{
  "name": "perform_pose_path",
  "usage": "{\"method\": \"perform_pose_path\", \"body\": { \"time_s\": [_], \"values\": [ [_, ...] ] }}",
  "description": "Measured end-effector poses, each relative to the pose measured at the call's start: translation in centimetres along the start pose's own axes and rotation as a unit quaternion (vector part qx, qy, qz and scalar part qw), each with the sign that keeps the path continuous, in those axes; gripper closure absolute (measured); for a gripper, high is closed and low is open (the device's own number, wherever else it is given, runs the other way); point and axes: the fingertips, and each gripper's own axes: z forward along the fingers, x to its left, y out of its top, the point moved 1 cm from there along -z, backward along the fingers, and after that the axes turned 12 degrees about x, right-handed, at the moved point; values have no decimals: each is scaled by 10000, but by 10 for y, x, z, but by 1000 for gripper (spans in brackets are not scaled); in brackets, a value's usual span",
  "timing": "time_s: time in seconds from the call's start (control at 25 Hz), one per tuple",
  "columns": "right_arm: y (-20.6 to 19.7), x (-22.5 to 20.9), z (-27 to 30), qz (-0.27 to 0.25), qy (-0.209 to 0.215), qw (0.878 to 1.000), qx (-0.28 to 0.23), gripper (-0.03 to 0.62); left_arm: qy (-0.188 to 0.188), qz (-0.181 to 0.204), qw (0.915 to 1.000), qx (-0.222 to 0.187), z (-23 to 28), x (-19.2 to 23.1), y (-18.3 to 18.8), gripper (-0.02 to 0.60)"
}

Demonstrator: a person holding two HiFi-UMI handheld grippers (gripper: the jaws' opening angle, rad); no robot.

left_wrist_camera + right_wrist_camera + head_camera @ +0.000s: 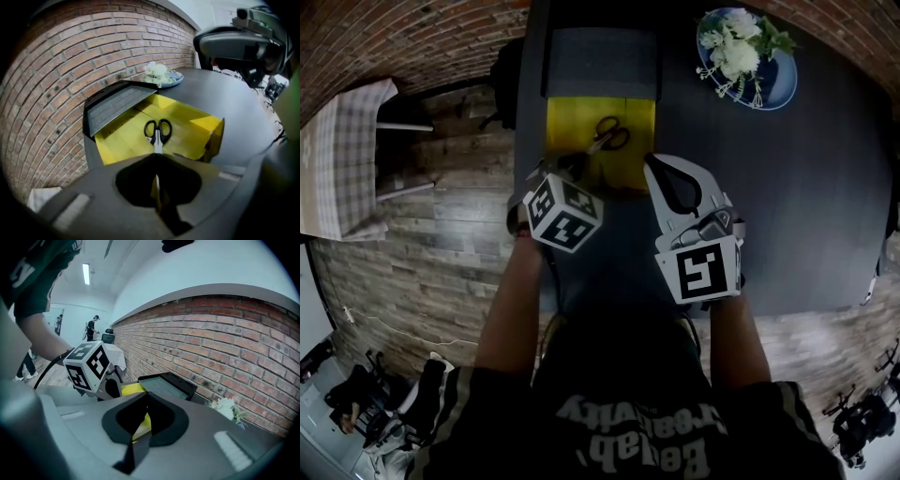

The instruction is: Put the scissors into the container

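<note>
Black-handled scissors [609, 134] lie inside an open yellow container [555, 122], handles toward its far end. The container's dark lid [600, 64] is folded back behind it. My left gripper [572, 161] reaches over the container's near left edge and is shut on the scissors' blade tips. In the left gripper view the blades [158, 143] run from the handles straight into the closed left gripper [157, 157]. My right gripper [652, 161] hovers just right of the container's near edge, shut and holding nothing. In the right gripper view the right gripper [147, 394] points past the container [131, 389].
A blue plate with white flowers [747, 56] sits at the far right of the dark table [787, 206]. The table's left edge runs close to the container. A checkered cloth-covered table [342, 159] stands on the wood floor at left. A brick wall [56, 70] lies behind.
</note>
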Motion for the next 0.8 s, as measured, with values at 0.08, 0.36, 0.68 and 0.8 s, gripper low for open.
{"method": "perform_pose_path", "body": {
  "time_s": [0.08,0.36,0.68,0.8],
  "values": [
    [-1,-1,-2,-42,-99,9999,42,588,-23,-56,10000,-53,-2,1,0,580],
    [-3,-7,-12,36,-158,9998,-83,588,-91,-196,9993,-315,-7,0,4,580],
    [6,-12,-32,54,-232,9994,-268,586,91,-252,9984,-495,-32,-2,16,580],
    [7,-13,-40,69,-240,9990,-375,588,150,-323,9979,-540,-39,-6,19,580]
  ]
}}
